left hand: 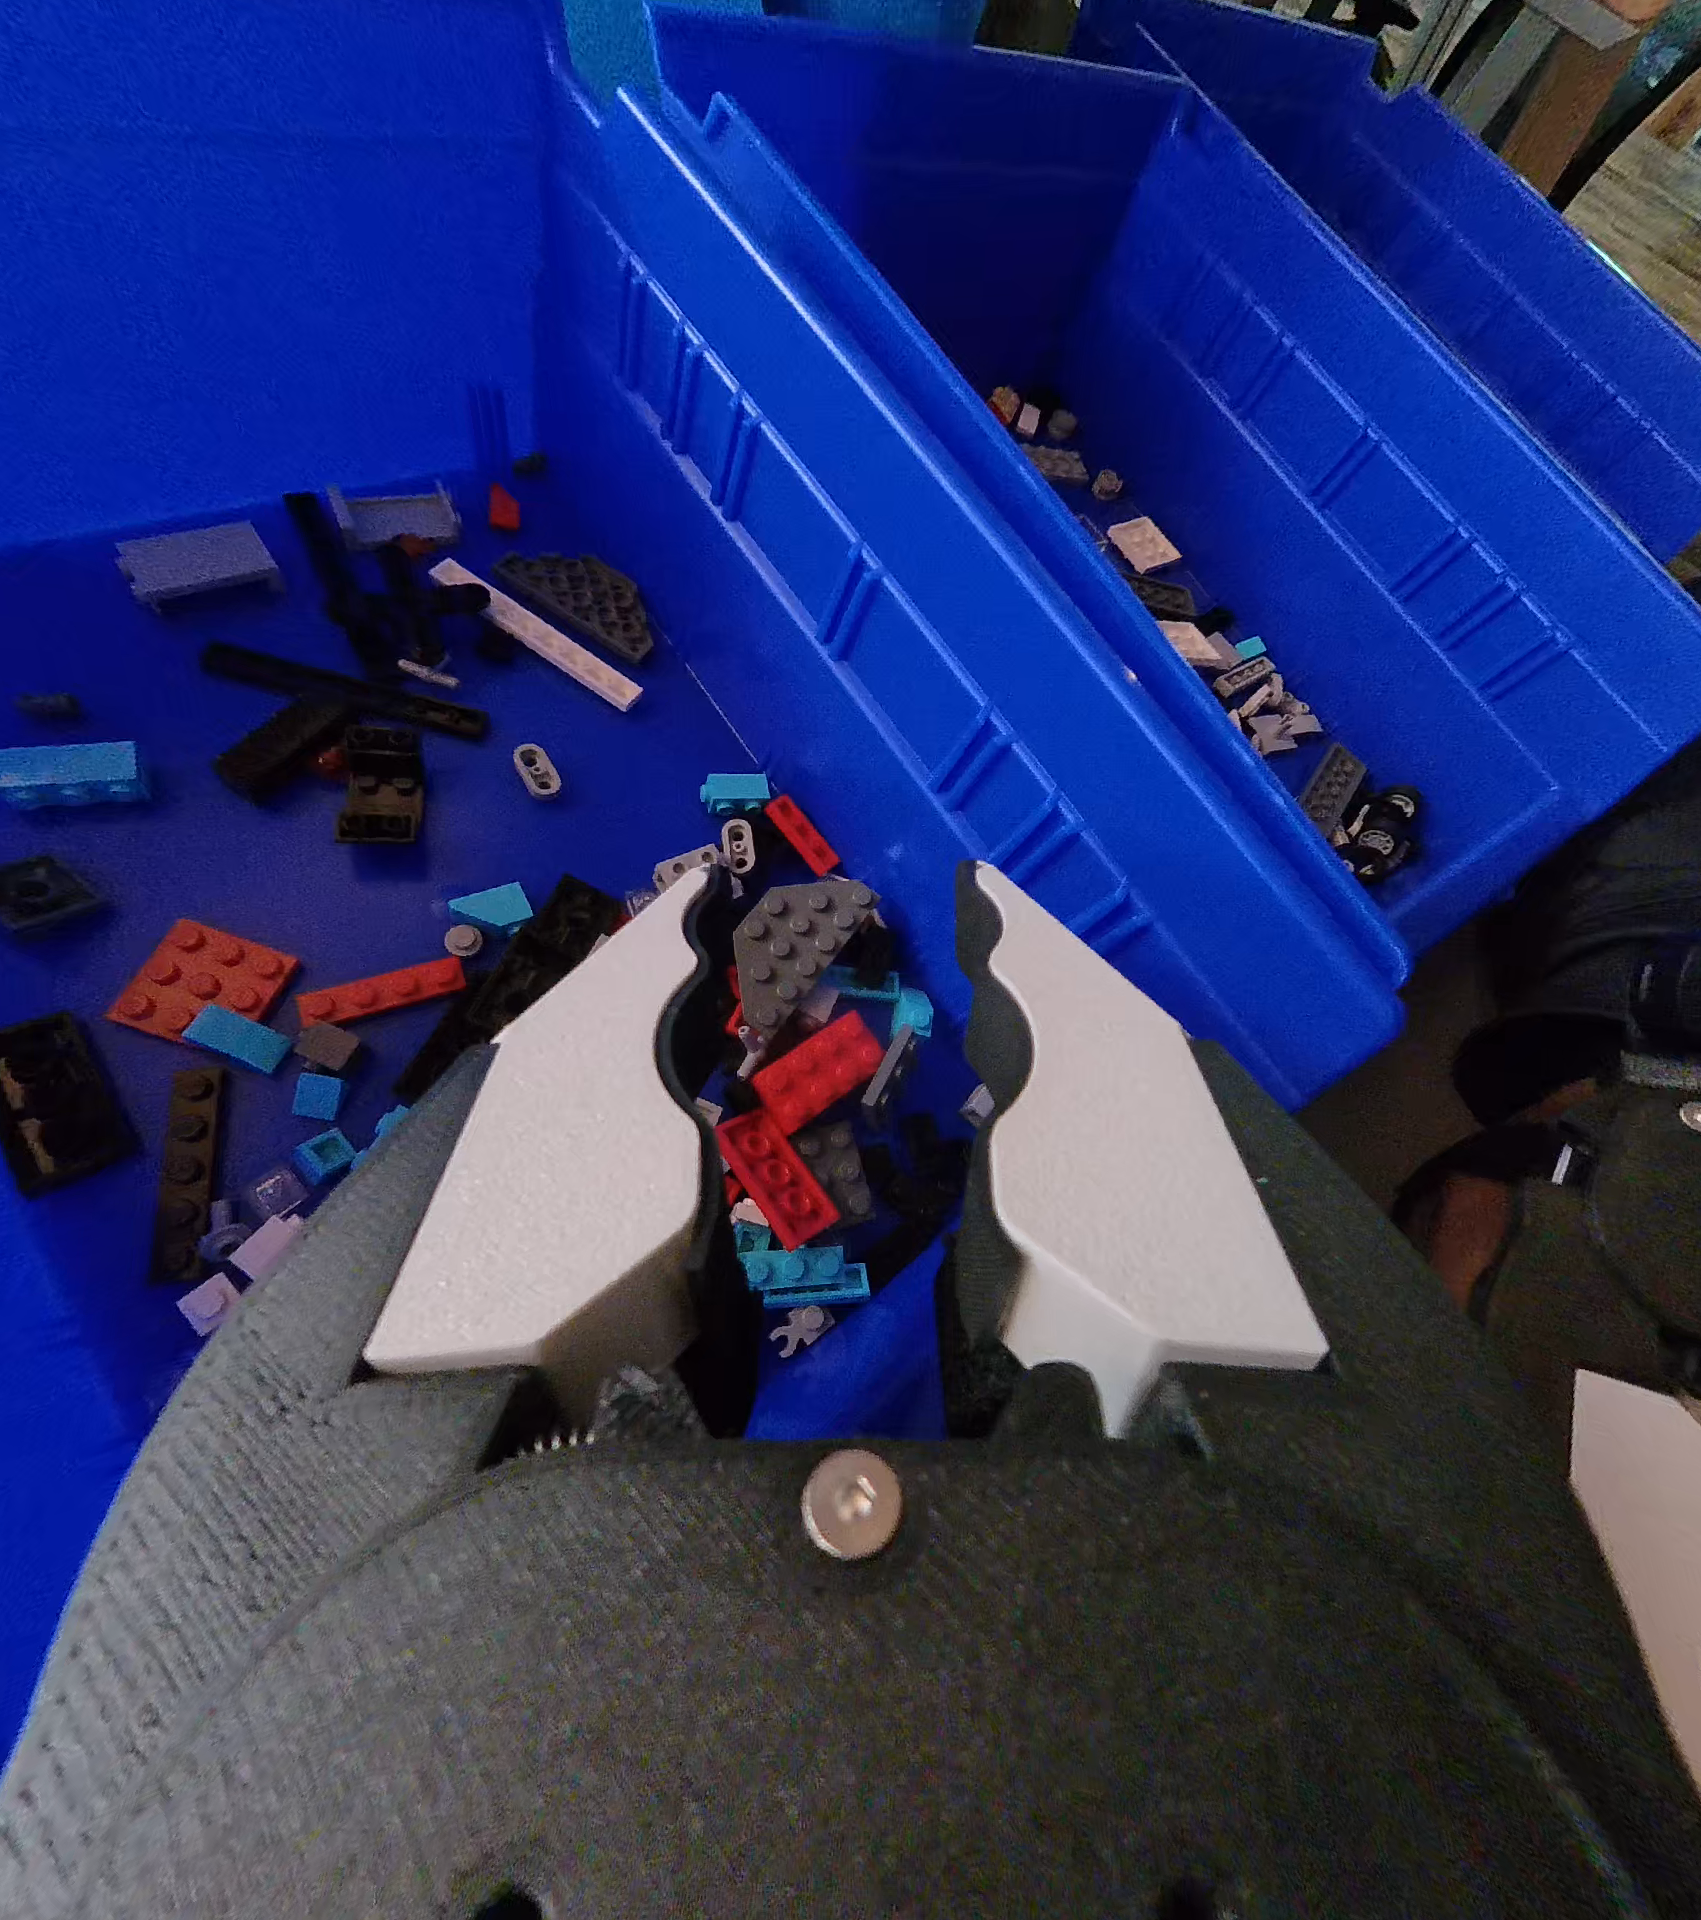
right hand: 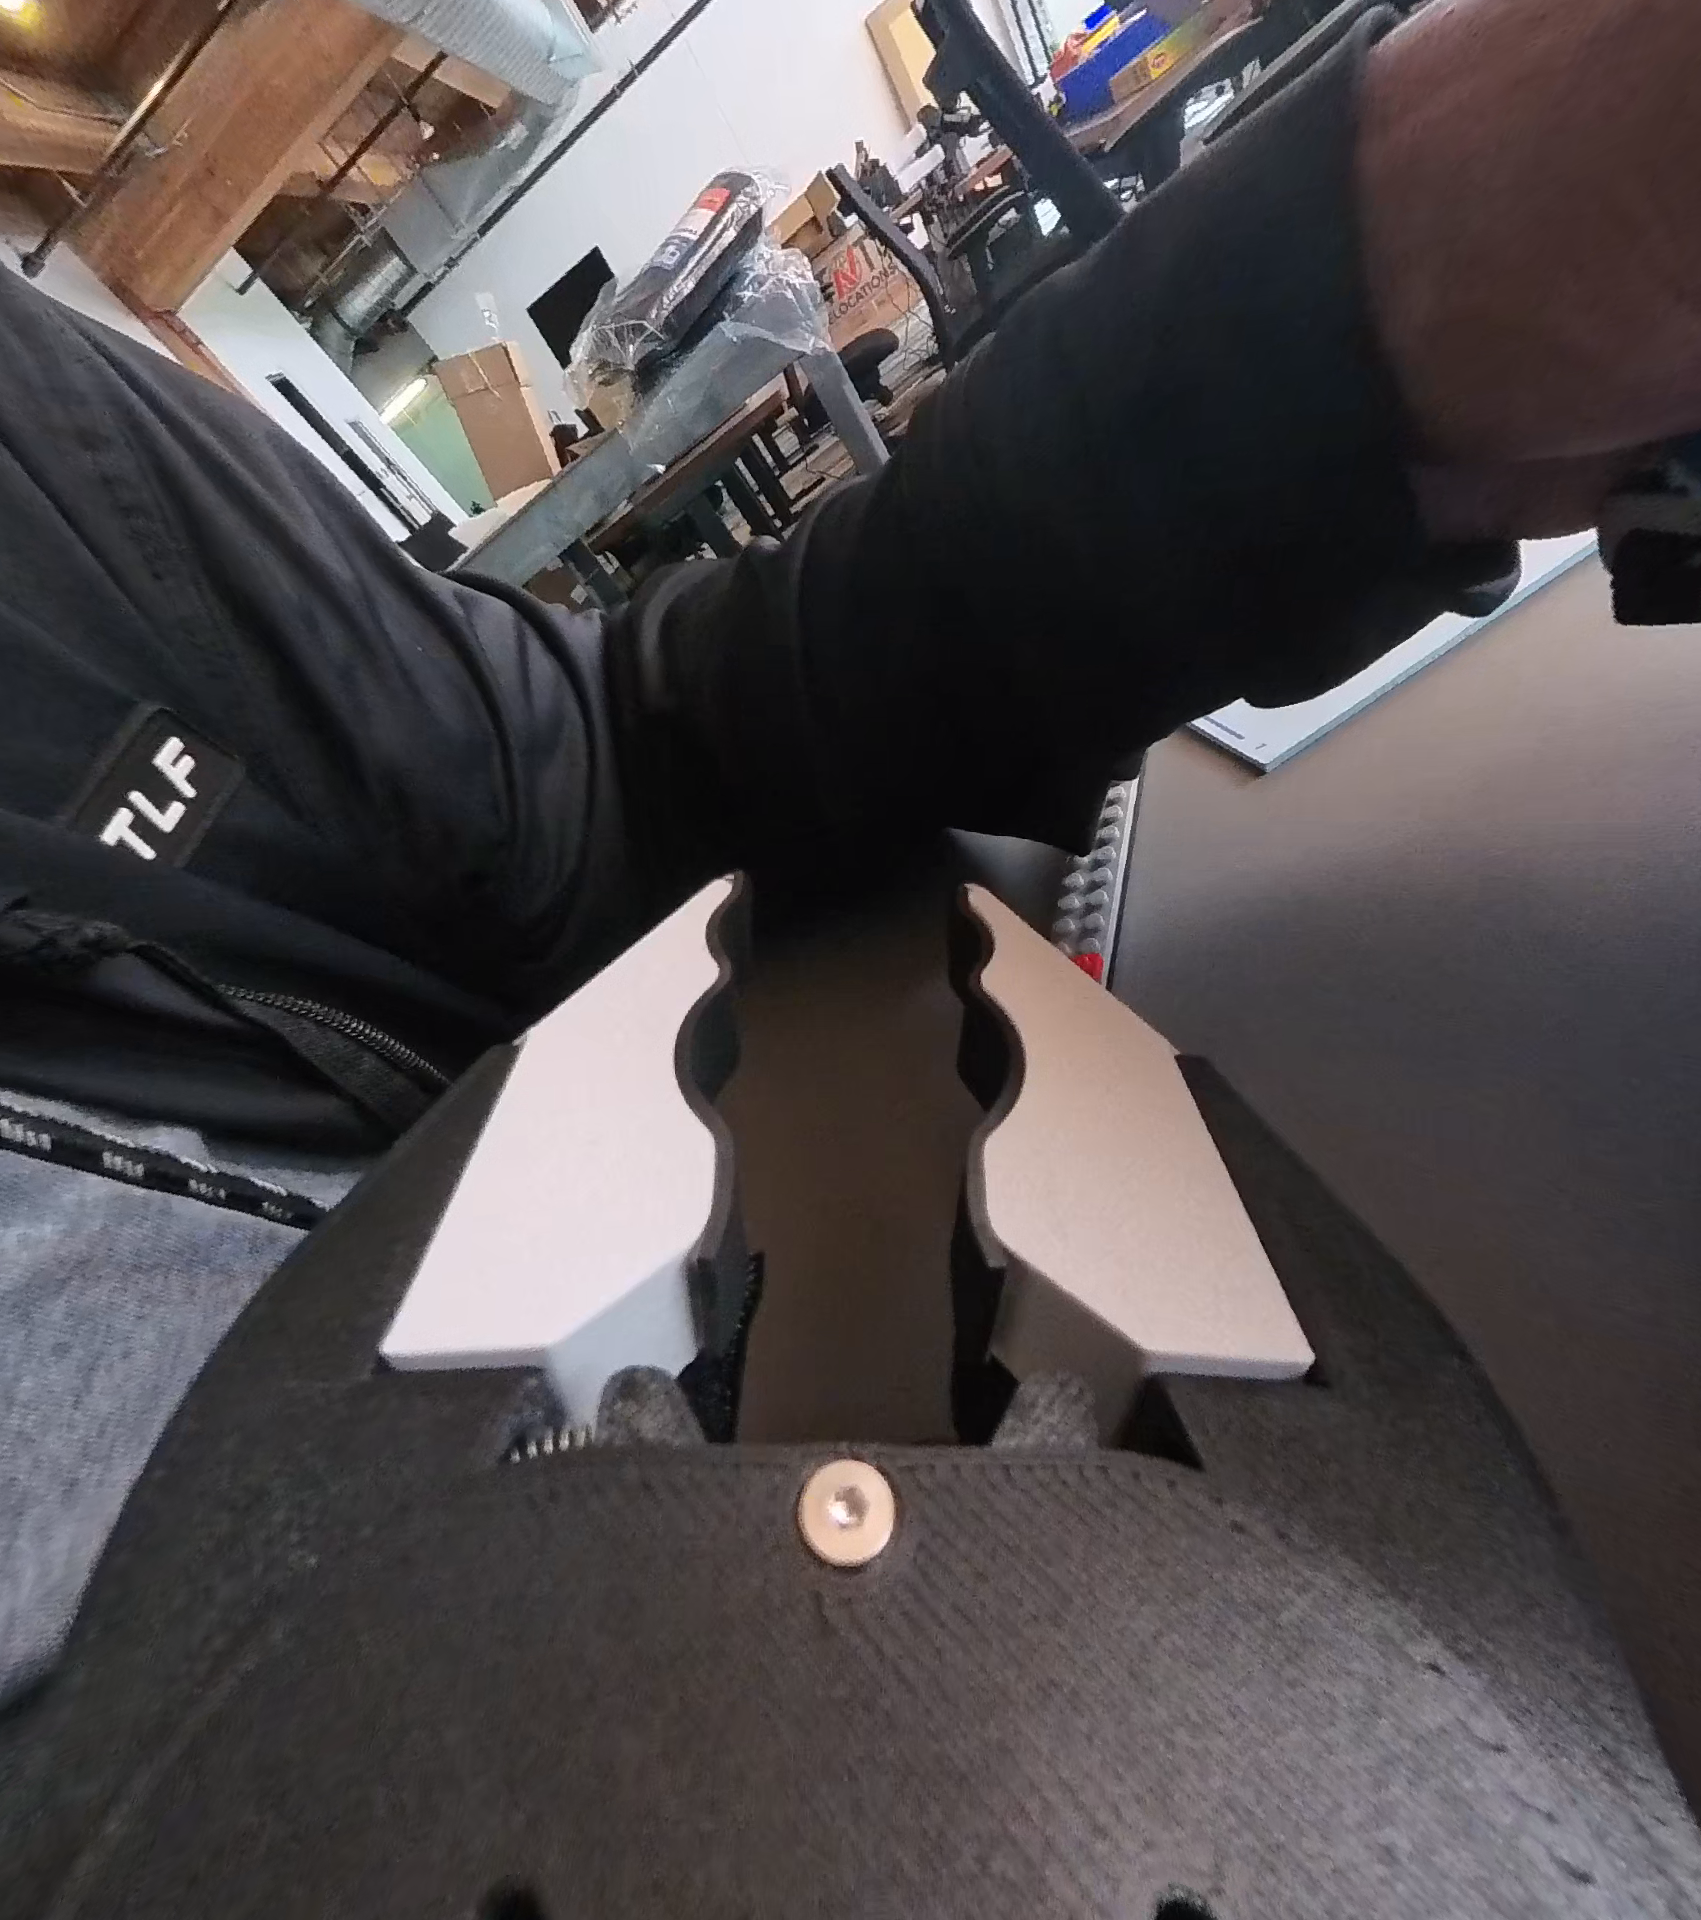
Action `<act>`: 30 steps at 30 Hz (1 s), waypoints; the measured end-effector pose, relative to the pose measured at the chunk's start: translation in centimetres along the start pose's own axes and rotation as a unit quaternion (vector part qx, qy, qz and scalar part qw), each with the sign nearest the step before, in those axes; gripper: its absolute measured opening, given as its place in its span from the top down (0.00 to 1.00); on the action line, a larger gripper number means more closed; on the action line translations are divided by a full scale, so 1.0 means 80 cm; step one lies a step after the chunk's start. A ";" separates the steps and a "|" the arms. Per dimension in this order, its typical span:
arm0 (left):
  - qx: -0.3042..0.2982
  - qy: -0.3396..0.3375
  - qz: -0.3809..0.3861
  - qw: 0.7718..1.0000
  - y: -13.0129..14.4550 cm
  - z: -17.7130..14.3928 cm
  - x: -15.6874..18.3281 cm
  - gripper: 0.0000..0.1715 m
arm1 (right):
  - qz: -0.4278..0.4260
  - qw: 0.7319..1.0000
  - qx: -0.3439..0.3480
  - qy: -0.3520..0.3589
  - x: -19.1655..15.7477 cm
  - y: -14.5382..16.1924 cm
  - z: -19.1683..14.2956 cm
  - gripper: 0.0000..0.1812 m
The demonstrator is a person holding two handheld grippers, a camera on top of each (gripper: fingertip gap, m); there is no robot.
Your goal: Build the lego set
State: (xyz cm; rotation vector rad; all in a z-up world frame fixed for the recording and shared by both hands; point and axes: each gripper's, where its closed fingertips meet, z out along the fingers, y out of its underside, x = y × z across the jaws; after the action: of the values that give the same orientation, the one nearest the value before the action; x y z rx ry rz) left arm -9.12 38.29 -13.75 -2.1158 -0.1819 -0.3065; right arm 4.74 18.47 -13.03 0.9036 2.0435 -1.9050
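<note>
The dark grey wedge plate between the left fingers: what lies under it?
The dark grey wedge plate rests tilted on a pile: a red brick and light blue pieces show at its edge. Anything directly beneath is covered.

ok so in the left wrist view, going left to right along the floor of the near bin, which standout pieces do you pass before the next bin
black hollow plate → red square plate → long red plate → grey wedge plate between the open left gripper fingers → second blue bin.
</note>
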 end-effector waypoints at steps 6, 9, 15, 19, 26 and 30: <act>0.000 0.000 0.000 1.000 0.000 0.000 0.000 0.75 | 0.001 1.000 -0.004 -0.001 0.000 0.001 0.001 0.78; 0.000 0.000 0.000 1.000 0.000 0.000 0.000 0.75 | 0.001 1.000 -0.004 -0.001 0.000 0.001 0.001 0.78; 0.000 0.001 0.001 1.000 -0.001 0.000 0.000 0.73 | 0.000 1.000 -0.004 -0.001 0.000 0.001 0.001 0.78; -0.001 -0.014 0.028 1.000 -0.008 -0.001 -0.001 0.71 | 0.000 1.000 -0.003 -0.002 -0.001 0.001 0.000 0.78; -0.016 0.014 0.093 0.995 -0.064 -0.002 0.043 0.70 | -0.005 1.000 -0.005 -0.009 -0.004 0.002 -0.002 0.78; -0.035 0.032 0.138 0.989 -0.091 0.010 0.070 0.69 | -0.007 1.000 -0.005 -0.009 -0.005 0.002 -0.002 0.78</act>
State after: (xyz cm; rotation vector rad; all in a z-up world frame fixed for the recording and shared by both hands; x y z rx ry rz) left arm -5.41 42.90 -6.69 -2.1640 0.1614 -0.2172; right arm 5.23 18.53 -12.94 0.8678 2.0526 -1.9006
